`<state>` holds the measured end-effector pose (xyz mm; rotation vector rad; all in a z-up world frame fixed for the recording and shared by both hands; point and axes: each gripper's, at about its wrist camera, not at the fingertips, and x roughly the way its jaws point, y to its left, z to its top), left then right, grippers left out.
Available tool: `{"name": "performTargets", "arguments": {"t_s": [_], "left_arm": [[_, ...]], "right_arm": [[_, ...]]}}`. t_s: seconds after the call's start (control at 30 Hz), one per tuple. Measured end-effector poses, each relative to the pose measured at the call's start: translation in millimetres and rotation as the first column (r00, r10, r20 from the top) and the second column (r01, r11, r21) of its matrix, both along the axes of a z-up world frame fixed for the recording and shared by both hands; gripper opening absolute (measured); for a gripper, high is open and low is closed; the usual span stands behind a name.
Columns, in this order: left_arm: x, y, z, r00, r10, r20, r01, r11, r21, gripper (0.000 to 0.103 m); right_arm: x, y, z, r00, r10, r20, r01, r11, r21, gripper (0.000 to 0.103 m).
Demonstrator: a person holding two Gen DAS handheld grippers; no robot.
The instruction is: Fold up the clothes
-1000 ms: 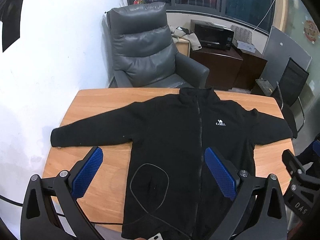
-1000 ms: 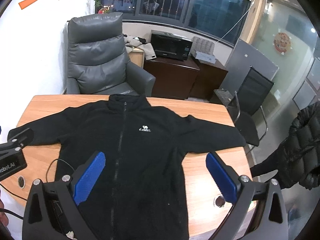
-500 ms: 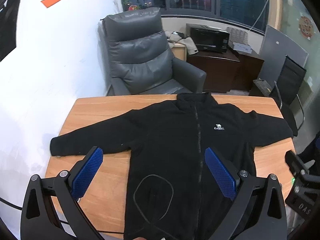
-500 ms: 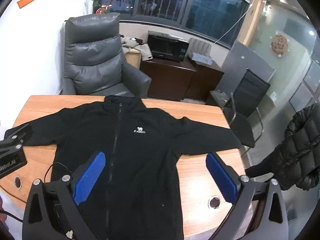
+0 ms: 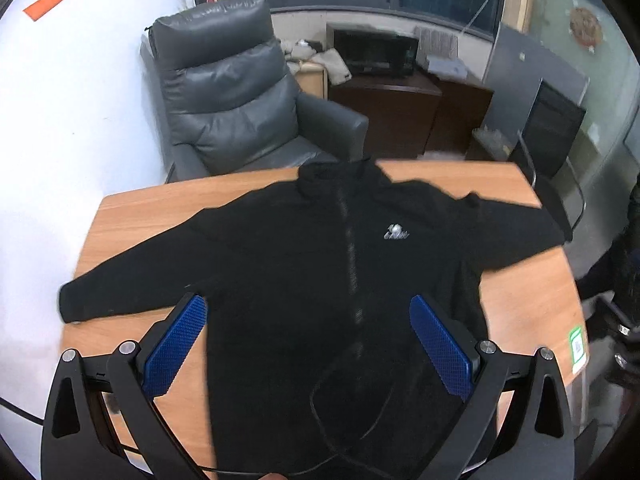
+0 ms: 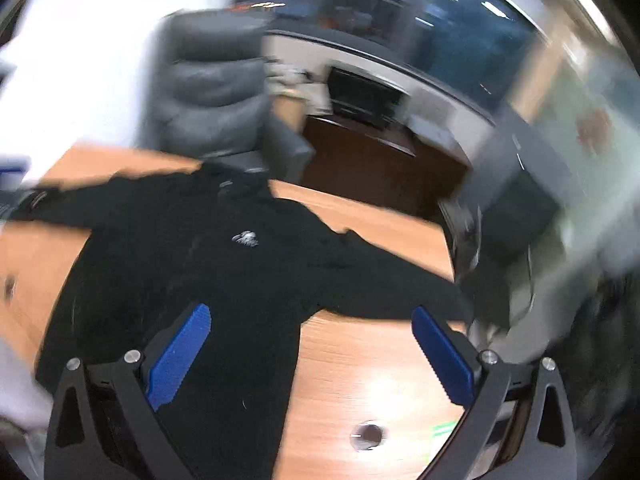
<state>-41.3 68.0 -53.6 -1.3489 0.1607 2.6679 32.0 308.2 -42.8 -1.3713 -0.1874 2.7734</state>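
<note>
A black fleece jacket [image 5: 320, 264] is lying front-up and zipped on the wooden bench [image 5: 132, 216], collar toward the far edge by the grey armchair [image 5: 236, 96], both sleeves stretching out sideways so that the whole garment is reading as a broad T, with its hem reaching the near edge. The left tongs [image 5: 308, 344] are hovering above the lower body of the jacket with their blue pads spread wide and gripping nothing; the right tongs [image 6: 312, 350] are likewise standing wide apart and empty, hanging over the jacket's right side and the bare wood beside it, though that view is smearing with motion blur. The fabric is looking soft, thick and limp, probably light enough to lift with one pinch yet too floppy to hold any shape, so it is likely going to sag and drag wherever it is not supported. The napped surface is probably giving the ribbed pads good friction, so slipping is seeming a small worry. Sensible places to take hold are looking like the cuff of a sleeve [image 5: 76, 300] or the shoulder seam for folding the arms inward, pinching both layers together. A thin dark cable [image 5: 320, 408] is lying looped on the lower front, and it is worth keeping out of any pinch
</note>
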Motion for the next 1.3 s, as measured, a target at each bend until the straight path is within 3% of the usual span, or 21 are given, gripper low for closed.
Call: {"name": "performTargets", "arguments": {"t_s": [0.07,0.17,0.2,0.23,0.3,0.33,0.43,0.5,0.7,0.77,0.83,1.03,1.1,1.2,1.23,1.3], "left_arm": [[1.6,10.2,-9.9,1.0,0.022,-0.012,-0.023,0.999,-0.032,0.103],[4.9,16.4,-14.0,1.0,0.006,-0.029,-0.007,1.0,-0.02,0.103],[4.2,19.1,-14.9,0.999,0.002,-0.039,-0.004,0.999,-0.041,0.103],[3.1,21.9,-15.6,0.999,-0.002,-0.048,-0.001,0.998,-0.06,0.103],[-2.9,29.3,-16.2,0.998,-0.011,-0.062,0.006,0.997,-0.083,0.103],[-9.7,36.4,-20.4,0.998,-0.027,-0.055,0.023,0.997,-0.078,0.103],[-35.7,65.0,-38.7,0.993,-0.108,-0.037,0.106,0.993,-0.05,0.103],[-64.3,100.7,-67.2,0.978,-0.208,-0.026,0.208,0.978,-0.007,0.103],[-143.6,216.7,-153.9,0.899,-0.438,0.014,0.437,0.898,0.054,0.103],[-169.4,254.0,-180.5,0.869,-0.495,0.025,0.493,0.868,0.065,0.103],[-183.6,281.9,-202.6,0.844,-0.534,0.049,0.531,0.845,0.062,0.103],[-215.6,350.2,-265.5,0.764,-0.631,0.133,0.631,0.774,0.051,0.103],[-219.8,358.8,-276.3,0.754,-0.643,0.136,0.642,0.765,0.057,0.103],[-225.1,361.5,-275.5,0.759,-0.641,0.115,0.636,0.768,0.084,0.103],[-225.1,362.7,-275.5,0.757,-0.643,0.113,0.638,0.766,0.081,0.103],[-223.1,365.8,-275.8,0.749,-0.653,0.106,0.65,0.757,0.067,0.103]], "right_arm": [[-11.4,19.5,-21.9,0.994,-0.107,0.015,0.108,0.987,-0.121,0.103],[-28.6,47.4,-53.2,0.968,-0.246,0.058,0.252,0.925,-0.286,0.101],[-35.3,46.2,-52.8,0.981,-0.191,0.04,0.195,0.946,-0.259,0.1],[-44.4,40.8,-52.6,0.991,-0.133,0.014,0.134,0.98,-0.146,0.1],[-56.1,38.2,-52.0,0.997,-0.07,-0.019,0.069,0.997,-0.039,0.1],[-62.4,43.6,-51.1,0.998,-0.043,-0.043,0.04,0.998,-0.057,0.1],[-85.5,90.3,-68.6,0.996,-0.06,-0.065,0.043,0.969,-0.242,0.102],[-100.4,127.7,-92.5,0.995,-0.083,-0.059,0.064,0.962,-0.267,0.102],[-116.8,296.8,-171.6,0.986,-0.149,-0.073,0.143,0.986,-0.085,0.102],[-115.1,358.0,-190.3,0.984,-0.173,-0.039,0.17,0.982,-0.081,0.102],[-116.8,410.0,-203.1,0.98,-0.198,-0.014,0.195,0.971,-0.138,0.102],[-140.6,529.9,-265.5,0.965,-0.252,0.079,0.262,0.882,-0.392,0.102],[-150.1,554.7,-293.9,0.962,-0.248,0.116,0.273,0.834,-0.48,0.102],[-155.7,570.7,-325.9,0.964,-0.217,0.153,0.265,0.746,-0.611,0.098],[-159.5,571.4,-332.3,0.968,-0.201,0.152,0.251,0.715,-0.653,0.095],[-166.4,572.6,-344.1,0.975,-0.17,0.144,0.221,0.647,-0.73,0.079]]}}
